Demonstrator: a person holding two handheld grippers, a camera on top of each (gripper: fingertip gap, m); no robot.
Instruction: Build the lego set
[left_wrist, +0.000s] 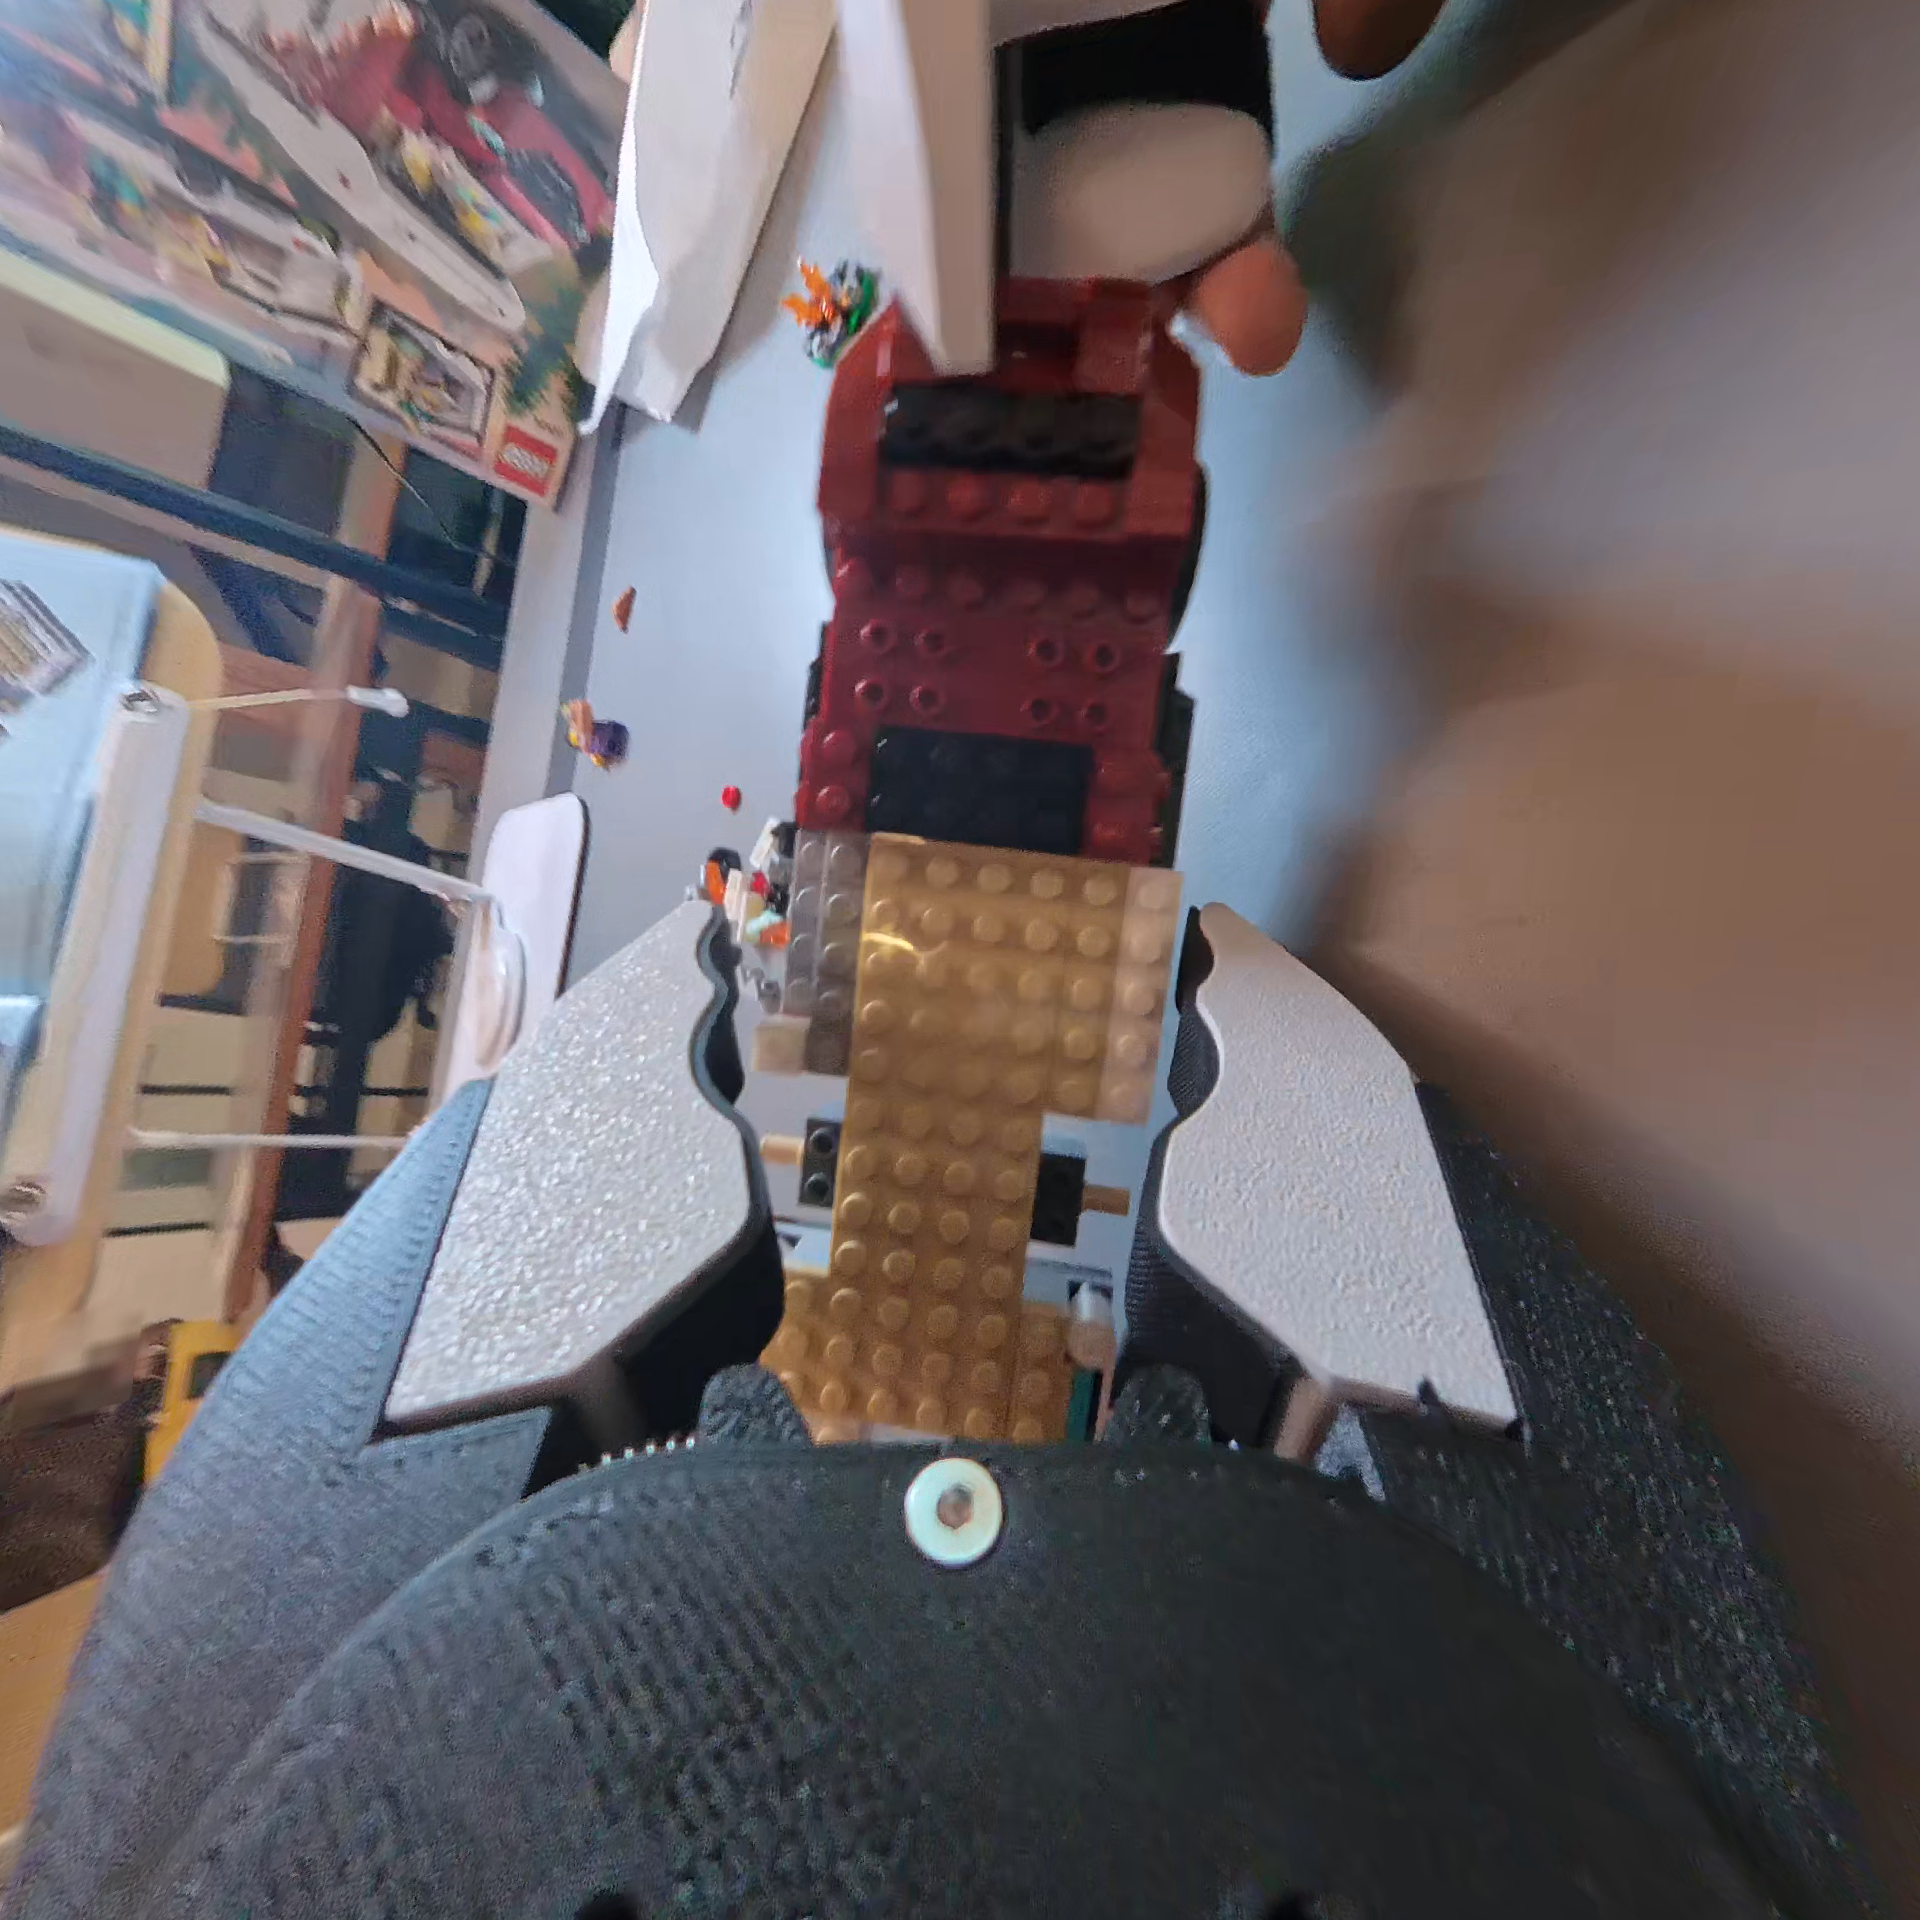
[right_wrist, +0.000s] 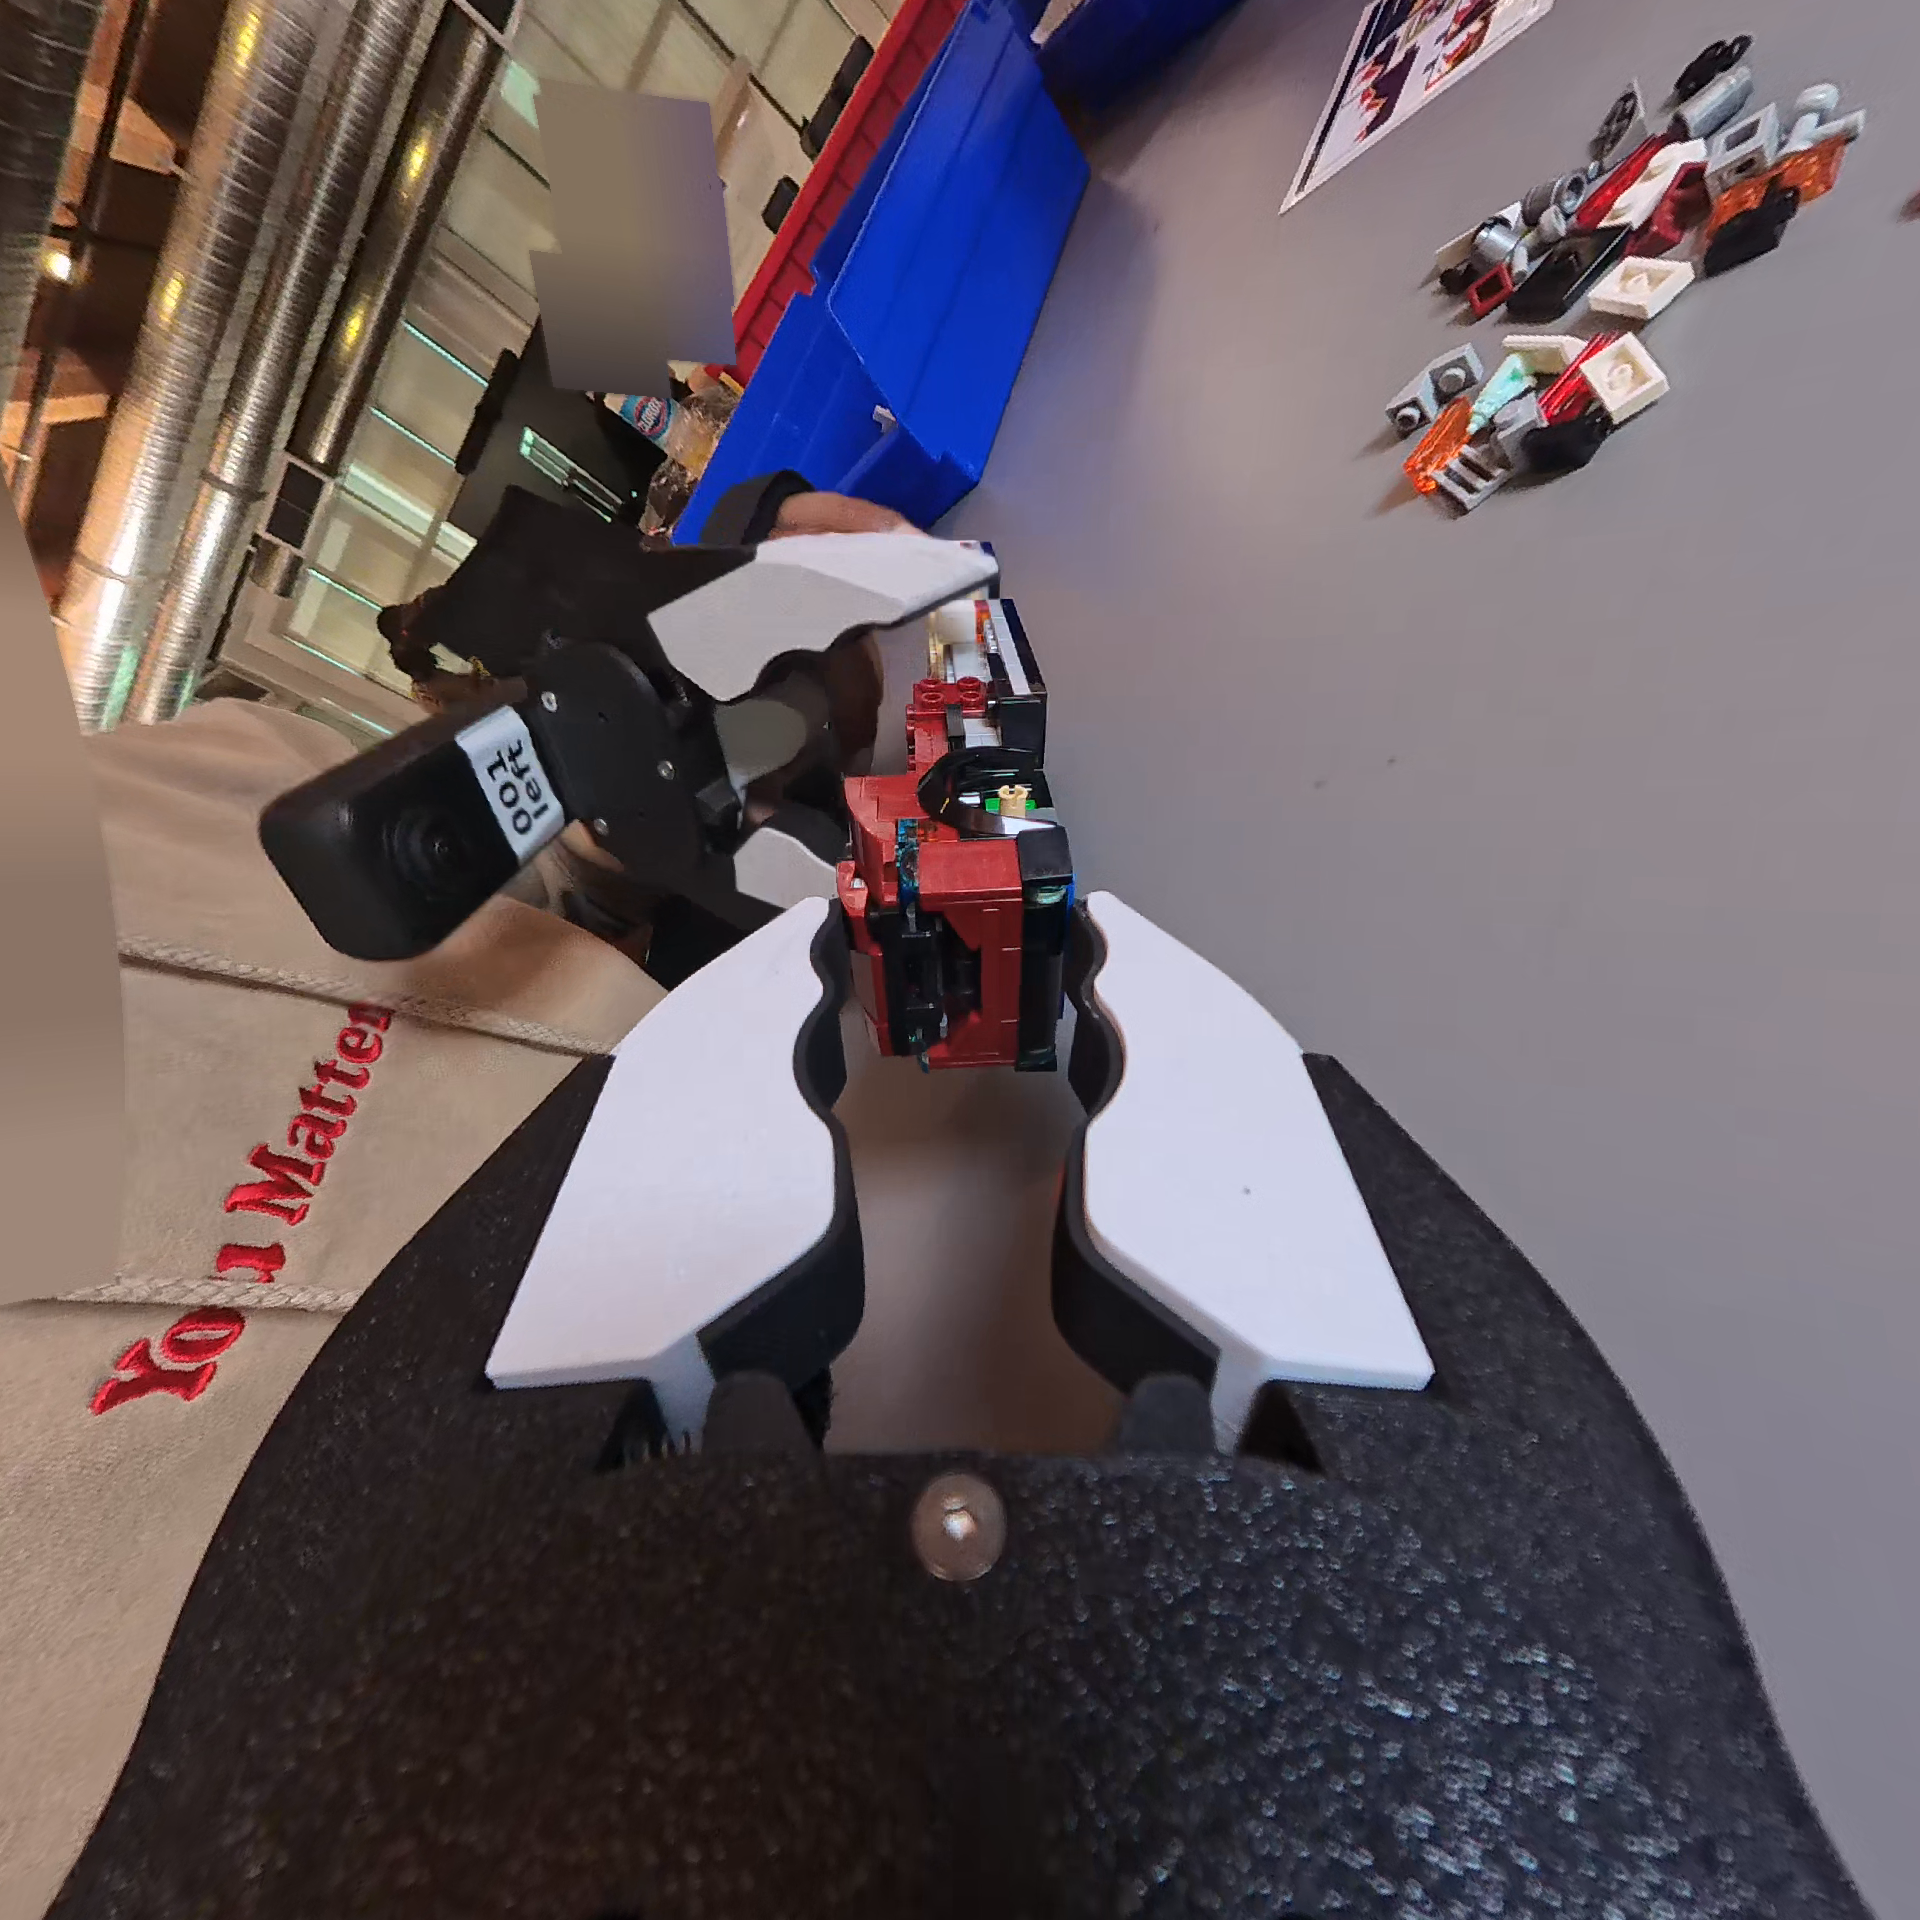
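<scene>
Right wrist view shows the right gripper (right_wrist: 956, 971) clamped on the dark-red end of a long red, black and tan brick-built model (right_wrist: 961, 935). Left gripper (left_wrist: 961, 971) stands wide open, its fingers flanking the model's tan studded plate (left_wrist: 987, 1039) without pressing, above the grey table (right_wrist: 1351, 727).

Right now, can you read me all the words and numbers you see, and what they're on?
I won't read writing out; here is what bears it.
White sticker on the black camera: black print.
Beige garment: red stitched letters.
Toy box: red square logo, blurred.
Bottle label: too small.
</scene>
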